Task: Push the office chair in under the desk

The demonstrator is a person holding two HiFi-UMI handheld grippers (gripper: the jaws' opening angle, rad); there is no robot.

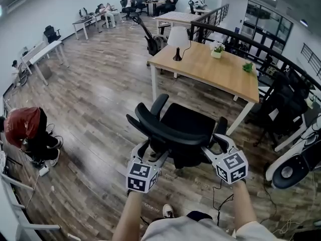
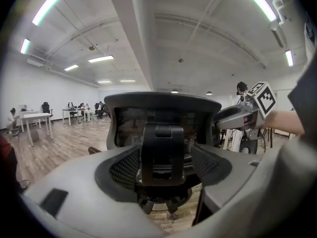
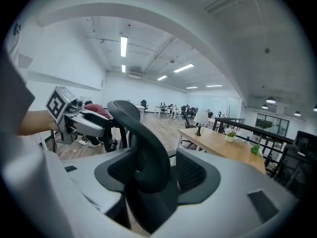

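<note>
Both left gripper (image 1: 153, 153) and right gripper (image 1: 216, 144) hold jaws wide, unclamped, astride the office chair (image 1: 188, 122) backrest — its seat faces the counter (image 1: 215, 74).

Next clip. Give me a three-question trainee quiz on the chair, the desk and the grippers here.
1. True or false: the chair is already under the desk.
2. What stands on the desk? A) a lamp and two plants B) a laptop C) nothing
3. Fill in: the jaws of the left gripper and the right gripper stand ___, with the chair between them.
Key: 1 false; 2 A; 3 apart.
</note>
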